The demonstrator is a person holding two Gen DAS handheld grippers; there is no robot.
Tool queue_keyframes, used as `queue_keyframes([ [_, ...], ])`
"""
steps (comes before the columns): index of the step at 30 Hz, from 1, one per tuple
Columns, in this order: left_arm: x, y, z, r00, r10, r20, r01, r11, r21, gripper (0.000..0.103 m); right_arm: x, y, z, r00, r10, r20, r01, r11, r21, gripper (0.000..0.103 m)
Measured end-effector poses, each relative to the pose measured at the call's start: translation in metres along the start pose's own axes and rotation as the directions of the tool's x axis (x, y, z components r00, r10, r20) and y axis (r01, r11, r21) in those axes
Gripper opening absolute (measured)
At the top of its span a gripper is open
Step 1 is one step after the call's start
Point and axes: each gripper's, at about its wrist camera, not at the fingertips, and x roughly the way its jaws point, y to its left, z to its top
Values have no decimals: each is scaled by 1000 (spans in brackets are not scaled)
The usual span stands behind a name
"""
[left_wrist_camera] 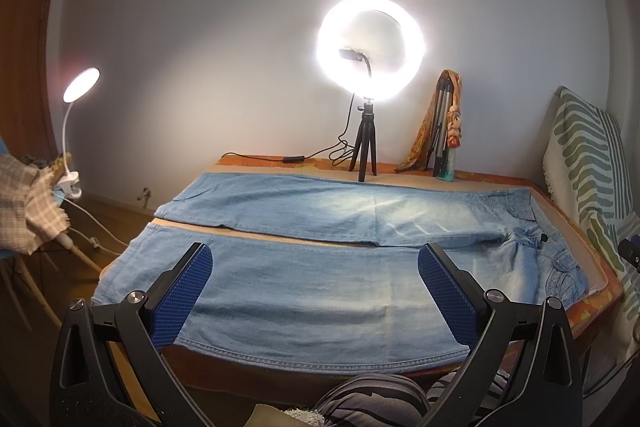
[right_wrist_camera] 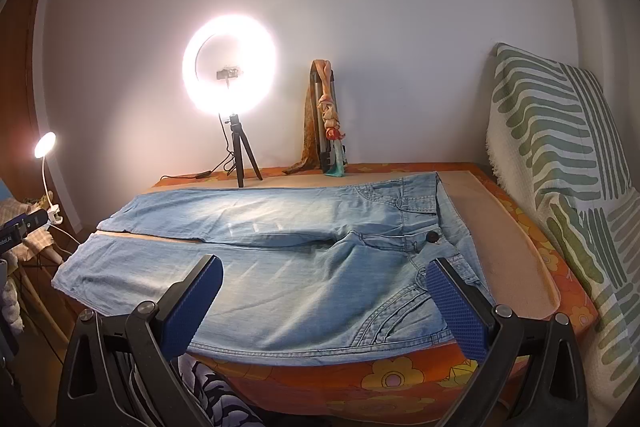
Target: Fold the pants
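Observation:
Light blue denim pants (left_wrist_camera: pixel 320 279) lie flat and spread on the bed, legs to the left, waist to the right; they also show in the right wrist view (right_wrist_camera: pixel 304 267). The two legs lie apart with a narrow gap between them. My left gripper (left_wrist_camera: pixel 316 259) is open and empty, hovering over the near leg close to the bed's front edge. My right gripper (right_wrist_camera: pixel 326 269) is open and empty, above the near hip and pocket area by the waist. A black waist button (right_wrist_camera: pixel 432 237) shows near the fly.
A lit ring light on a small black tripod (left_wrist_camera: pixel 366 151) stands at the back of the bed, with a cable and a folded tripod draped with a scarf (left_wrist_camera: pixel 444 135) beside it. A clip lamp (left_wrist_camera: pixel 80 87) stands left. A patterned cushion (right_wrist_camera: pixel 560 147) leans at the right. Orange floral mattress edge (right_wrist_camera: pixel 400 379) in front.

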Motion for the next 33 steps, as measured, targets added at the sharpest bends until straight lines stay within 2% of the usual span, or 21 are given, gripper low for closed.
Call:
queue_keyframes([
  [33, 7, -2, 3, 1000, 11, -2, -11, 1000, 10, 102, 10, 7, 6, 1000, 31, -6, -31, 1000, 4, 103],
])
